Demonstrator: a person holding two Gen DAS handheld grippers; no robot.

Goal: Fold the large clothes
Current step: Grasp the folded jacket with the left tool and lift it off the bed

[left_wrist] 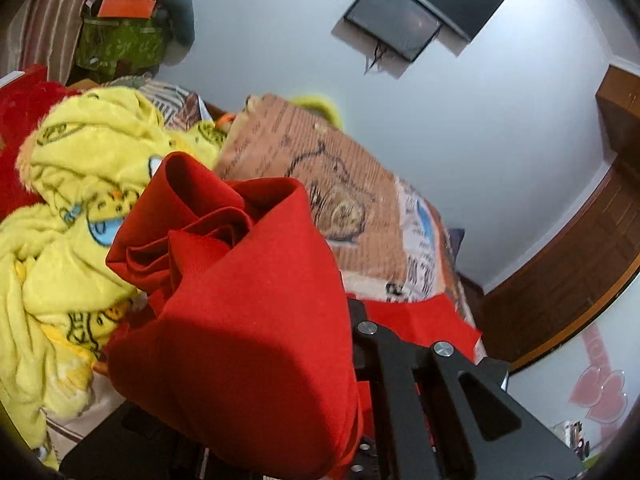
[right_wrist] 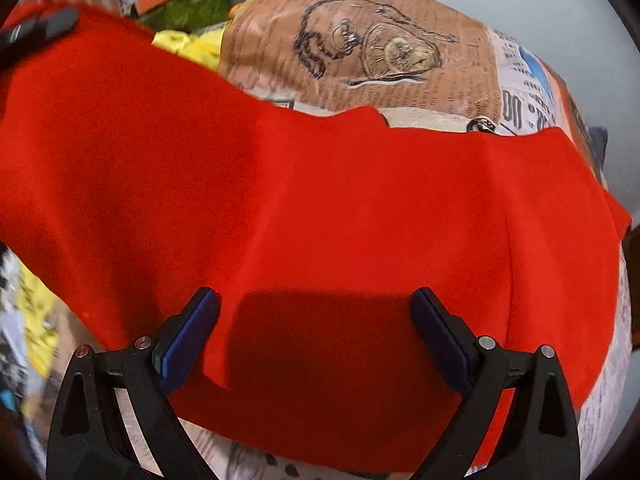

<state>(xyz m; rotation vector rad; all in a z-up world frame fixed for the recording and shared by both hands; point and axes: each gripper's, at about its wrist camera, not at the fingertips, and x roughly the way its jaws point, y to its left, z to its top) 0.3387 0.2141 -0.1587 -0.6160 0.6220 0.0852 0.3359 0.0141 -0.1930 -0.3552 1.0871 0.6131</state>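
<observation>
The left gripper (left_wrist: 360, 360) is squeezing tight on a bunched-up part of the red cloth (right_wrist: 320, 208), and soft folds are piling over its fingers. The right gripper (right_wrist: 316, 332) is standing wide open above the cloth, holding nothing. The cloth is lying smooth and flat across the bed (right_wrist: 400, 60), beside a fuzzy yellow blanket (left_wrist: 80, 200).

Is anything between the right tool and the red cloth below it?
Nothing visible. The right tool is open directly over the red cloth, no other item between them. The left tool is shut on a bunched part of the same cloth.
</observation>
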